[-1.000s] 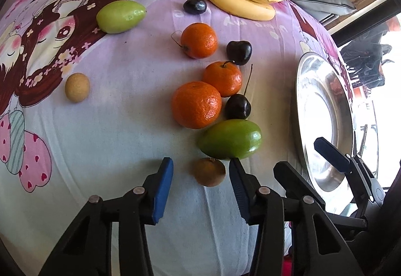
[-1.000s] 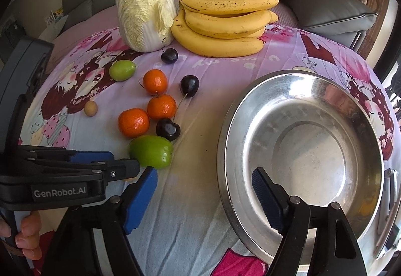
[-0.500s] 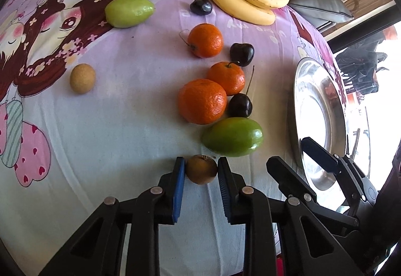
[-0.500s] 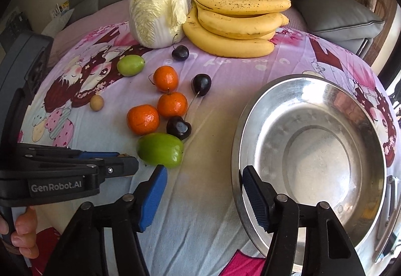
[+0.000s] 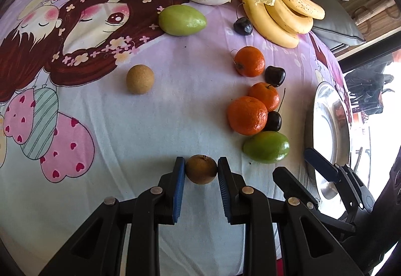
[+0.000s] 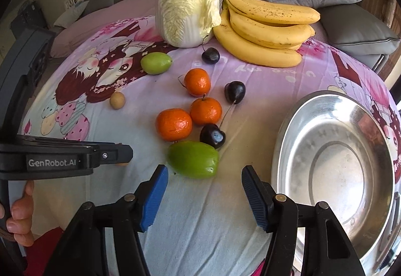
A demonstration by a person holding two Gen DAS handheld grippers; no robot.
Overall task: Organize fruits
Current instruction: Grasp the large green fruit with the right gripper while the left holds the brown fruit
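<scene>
My left gripper (image 5: 201,170) is shut on a small brown round fruit (image 5: 201,169), held just above the cloth. My right gripper (image 6: 204,190) is open and empty, just in front of a green fruit (image 6: 193,159) and left of the steel bowl (image 6: 333,123). Three oranges (image 6: 174,124) and several dark cherries (image 6: 212,135) lie in the middle. A second green fruit (image 5: 182,20) and a tan round fruit (image 5: 139,79) lie further left. Bananas (image 6: 263,32) lie at the back. The left gripper shows in the right wrist view (image 6: 117,155), with the fruit it holds mostly hidden.
A napa cabbage (image 6: 186,2) stands at the back beside the bananas. Grey cushions (image 6: 351,22) lie behind the table. The printed cloth (image 5: 87,125) covers the round table. The steel bowl also shows at the right edge of the left wrist view (image 5: 330,130).
My left gripper closed on the small brown fruit and has swung left with it. My right gripper moved left from over the bowl's rim towards the near green fruit.
</scene>
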